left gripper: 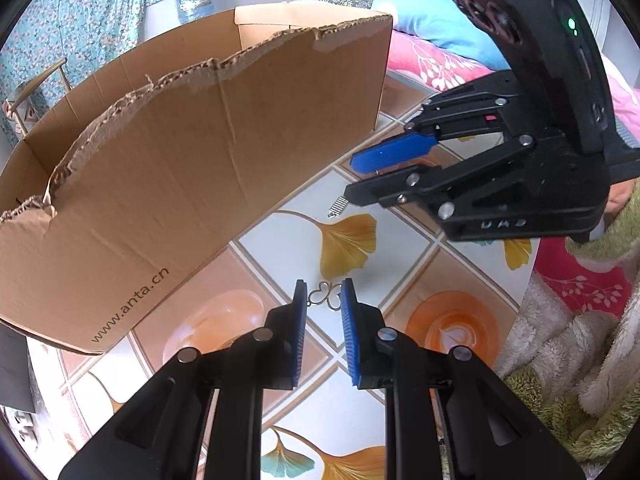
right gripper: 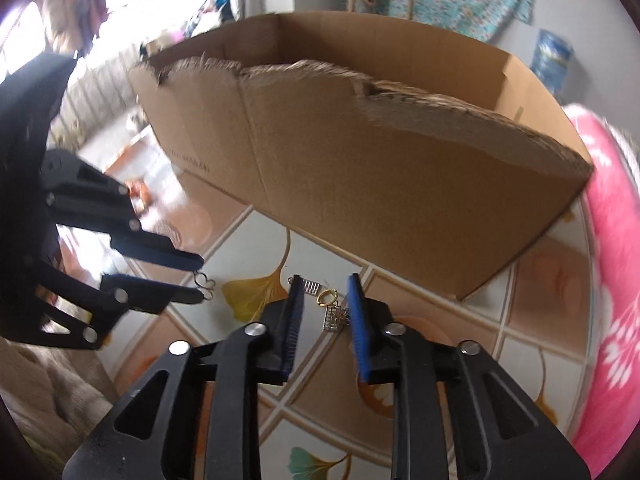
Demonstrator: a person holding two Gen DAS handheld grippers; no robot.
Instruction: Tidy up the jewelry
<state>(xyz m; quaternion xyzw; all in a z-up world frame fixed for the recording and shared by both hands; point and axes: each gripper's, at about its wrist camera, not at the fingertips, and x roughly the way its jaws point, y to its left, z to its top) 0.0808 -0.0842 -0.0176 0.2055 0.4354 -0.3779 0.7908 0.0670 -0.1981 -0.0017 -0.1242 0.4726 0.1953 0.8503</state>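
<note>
A cardboard box (left gripper: 192, 152) with a torn top edge stands on the far side of a tiled table (left gripper: 276, 240), and the jewelry lies on the table near its front wall. In the left wrist view, a thin silver wire charm (left gripper: 325, 295) made of looped outlines sits between the blue pads of the left gripper (left gripper: 324, 300); the fingers stand narrowly apart around it, and whether the pads actually press on the wire cannot be told. In the right wrist view, the right gripper (right gripper: 323, 304) has its fingers apart, not clamped on anything, with a gold ring (right gripper: 327, 297) joined to a small silver pendant (right gripper: 333, 319) lying between them on the table, and a little silver barred piece (right gripper: 311, 286) just beside the left finger. These pieces look very light, thin and hard, so they will likely slide on the glossy table and can slip or flip out of a pinch. The ring and pendant probably dangle loosely from each other. The soundest hold seems to be across the flat of the ring, or across the widest loop of the charm, with the ridged pads closing squarely and low to the table.
</note>
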